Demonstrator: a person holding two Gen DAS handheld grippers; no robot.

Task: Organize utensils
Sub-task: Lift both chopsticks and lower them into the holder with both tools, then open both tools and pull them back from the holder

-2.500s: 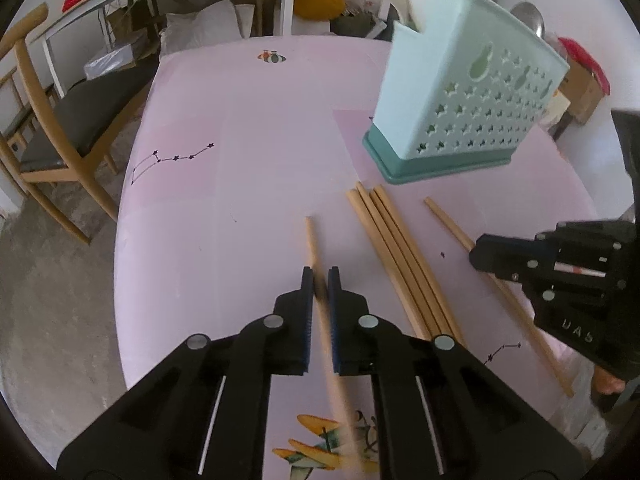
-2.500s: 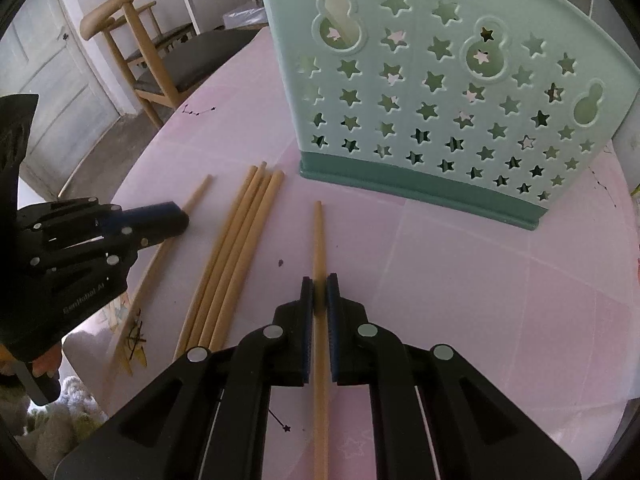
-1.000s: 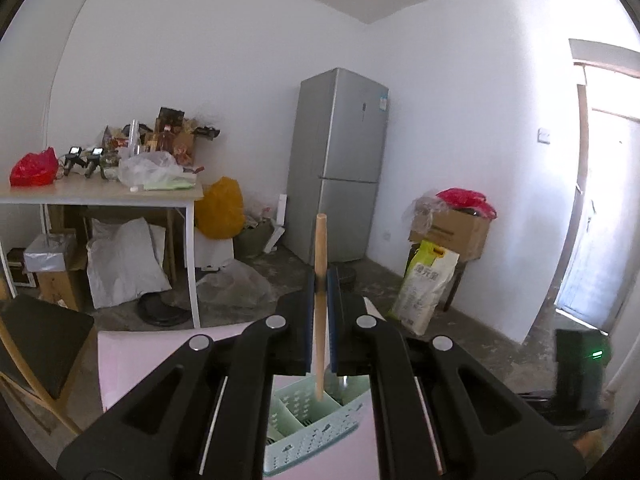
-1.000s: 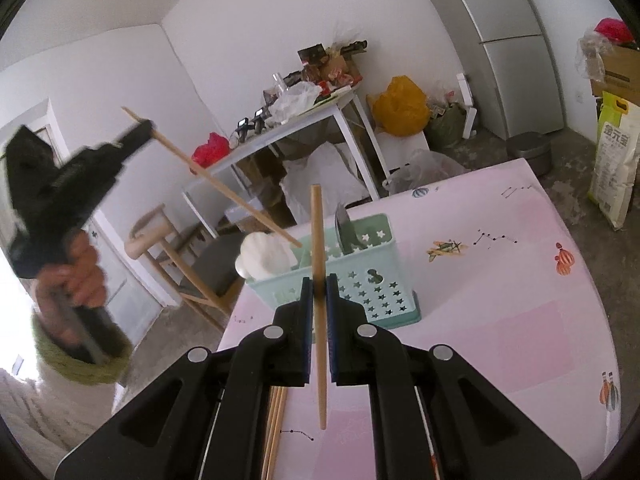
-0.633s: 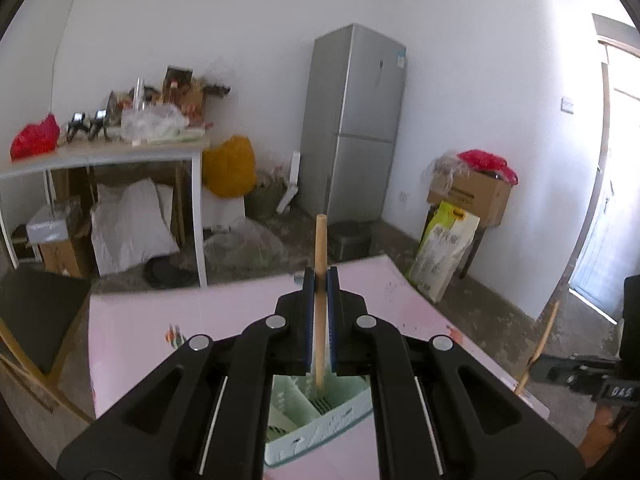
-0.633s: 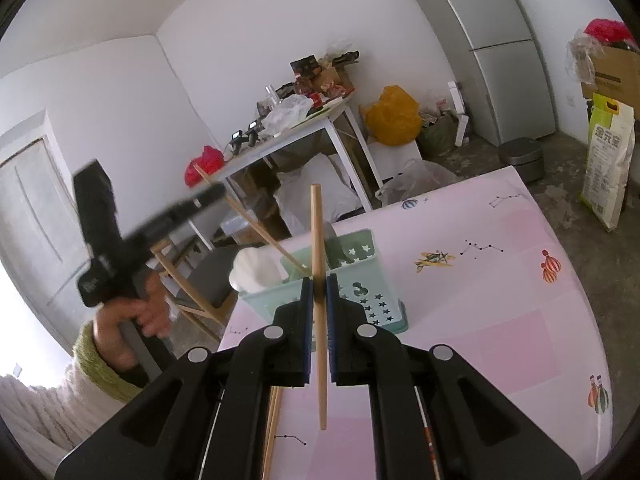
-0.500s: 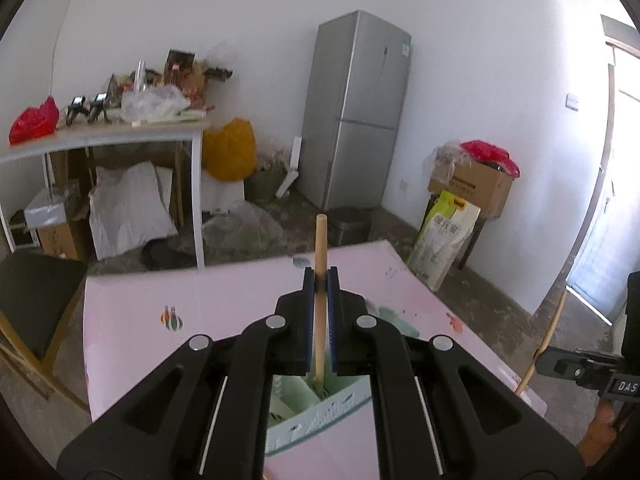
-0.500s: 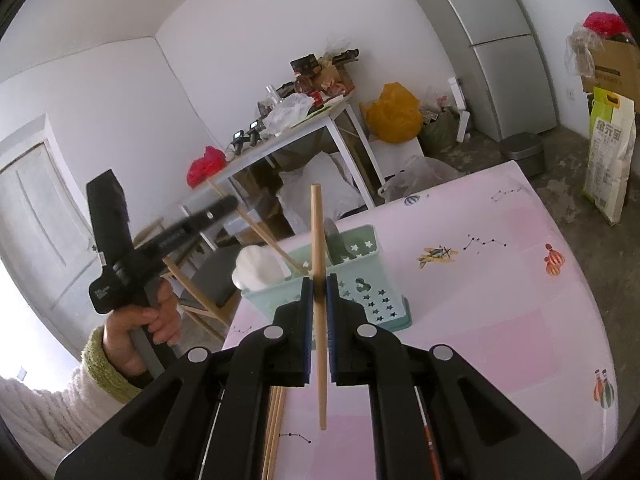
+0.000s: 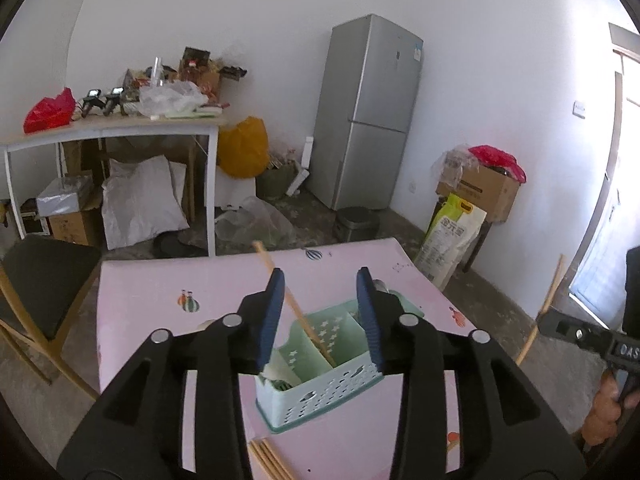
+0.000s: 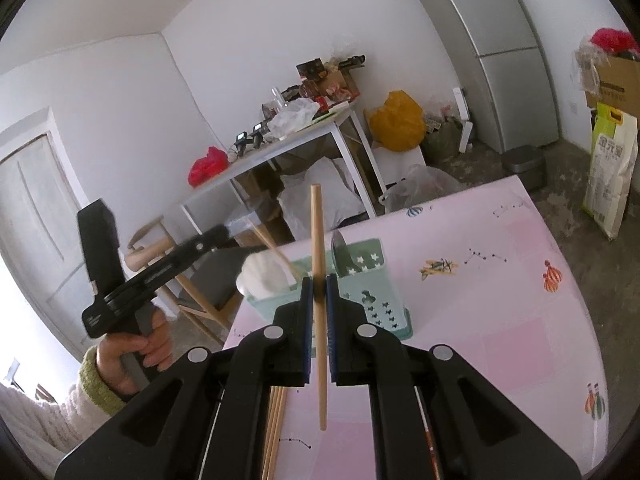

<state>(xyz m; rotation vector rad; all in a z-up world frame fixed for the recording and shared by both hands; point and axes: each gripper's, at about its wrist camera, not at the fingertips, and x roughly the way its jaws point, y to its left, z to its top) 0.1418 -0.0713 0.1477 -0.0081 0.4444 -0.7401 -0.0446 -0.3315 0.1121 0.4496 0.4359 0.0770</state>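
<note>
Left wrist: hand-held gripper (image 9: 320, 312), just opening, straddles chopstick (image 9: 296, 308) leaning in caddy (image 9: 320, 384).

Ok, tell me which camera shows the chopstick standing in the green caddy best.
The left wrist view: the chopstick leans in a compartment of the caddy, seen from above between the open pads of the left gripper, whose jaws have just been opening. The right wrist view shows only its blurred upper part above the caddy rim.
</note>
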